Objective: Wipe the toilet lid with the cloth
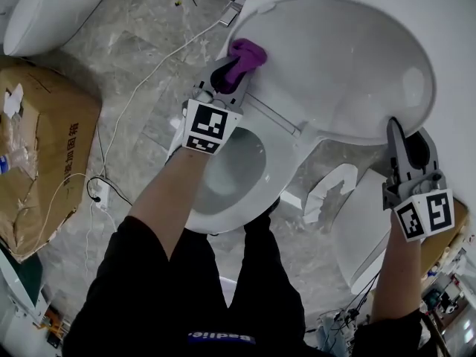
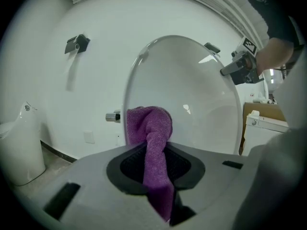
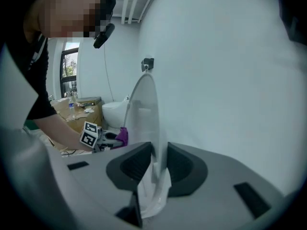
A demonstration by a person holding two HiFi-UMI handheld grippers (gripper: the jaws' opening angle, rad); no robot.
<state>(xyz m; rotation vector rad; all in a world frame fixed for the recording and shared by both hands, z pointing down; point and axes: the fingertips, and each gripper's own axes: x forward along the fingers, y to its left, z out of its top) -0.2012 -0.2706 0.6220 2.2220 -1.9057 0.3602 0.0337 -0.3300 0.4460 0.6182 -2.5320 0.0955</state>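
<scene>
The white toilet lid [image 1: 349, 58] stands raised against the wall. My left gripper [image 1: 239, 71] is shut on a purple cloth [image 1: 245, 54], whose bunched end presses on the lid's lower left edge. In the left gripper view the cloth [image 2: 151, 128] hangs between the jaws in front of the lid [image 2: 192, 95]. My right gripper [image 1: 396, 132] is shut on the lid's right rim. The right gripper view shows the lid [image 3: 146, 109] edge-on between its jaws, with the left gripper [image 3: 103, 140] and the cloth [image 3: 122, 136] beyond.
The toilet seat and bowl [image 1: 238, 169] lie below the lid, between my arms. A cardboard box [image 1: 41, 147] and cables [image 1: 111, 147] are on the floor at left. Another toilet [image 1: 44, 10] stands at top left. White parts [image 1: 364, 229] lie at lower right.
</scene>
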